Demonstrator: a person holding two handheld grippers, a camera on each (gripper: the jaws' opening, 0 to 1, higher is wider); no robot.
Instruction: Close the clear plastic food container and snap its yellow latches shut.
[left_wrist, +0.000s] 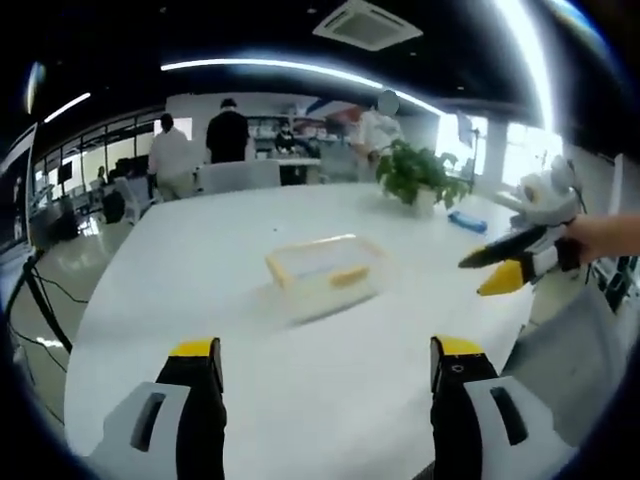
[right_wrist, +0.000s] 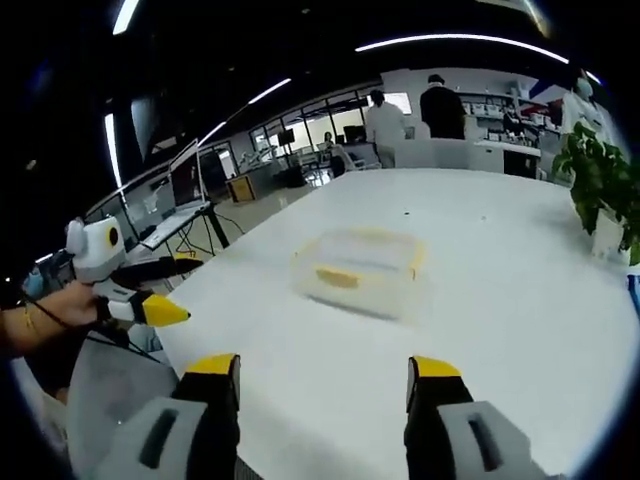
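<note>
Right gripper (right_wrist: 323, 385): jaws yellow-tipped, spread wide, nothing between them, above the near edge of the counter (right_wrist: 500, 290). Clear plastic food container (right_wrist: 360, 268): lid on, yellow latch on its near side, resting mid-counter, well apart from the jaws. Left gripper (right_wrist: 165, 300): held in a hand (right_wrist: 60, 310) off the counter's left edge. Potted plant (right_wrist: 603, 195): far right.

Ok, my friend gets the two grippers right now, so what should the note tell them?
Left gripper: open, holding nothing, back from the container.
Right gripper: open, holding nothing, also back from it.
The clear container sits alone mid-table, lid seemingly on top; the picture is blurry.
Yellow latches: too blurry to tell whether they are snapped.
Done: nothing certain.
Left: move in, press the lid flat, snap every latch.
A potted plant stands behind it.
</note>
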